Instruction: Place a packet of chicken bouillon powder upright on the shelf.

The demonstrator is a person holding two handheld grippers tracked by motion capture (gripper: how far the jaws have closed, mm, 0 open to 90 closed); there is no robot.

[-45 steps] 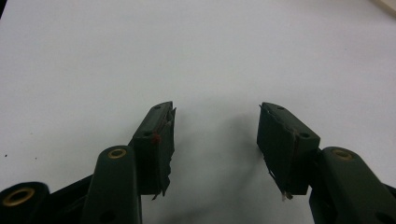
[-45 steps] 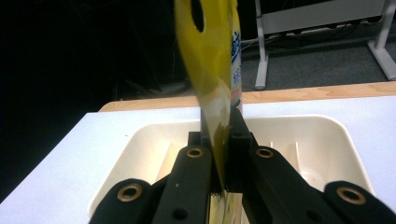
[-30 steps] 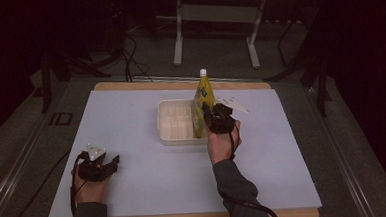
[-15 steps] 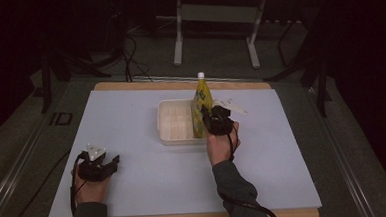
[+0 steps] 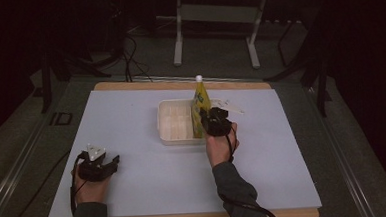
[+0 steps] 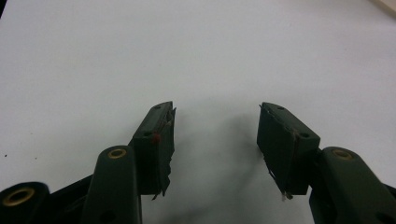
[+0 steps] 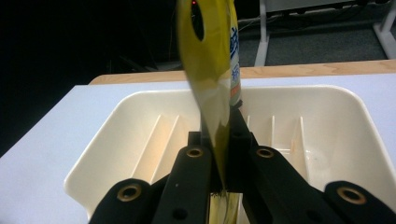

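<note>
left gripper (image 5: pixel 100 165): rested at the near left of the white table (image 5: pixel 132 126), jaws wide apart, nothing between them, pads (image 6: pixel 159 144) frayed at the edges.
right gripper (image 5: pixel 212 120): clamped tight on the yellow pouch (image 7: pixel 212 65), held upright above the tray's right side.
tray (image 5: pixel 174 120): cream, ribbed inside, sat mid-table.
pouch cap (image 5: pixel 198 78): white, topmost.
beyond: paper slip (image 5: pixel 229 105) just right of the tray; metal stand (image 5: pixel 216 12) on the dark floor.

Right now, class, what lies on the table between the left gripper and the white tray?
Nothing: in the high view, only bare white tabletop stretches from the left gripper to the tray.
</note>
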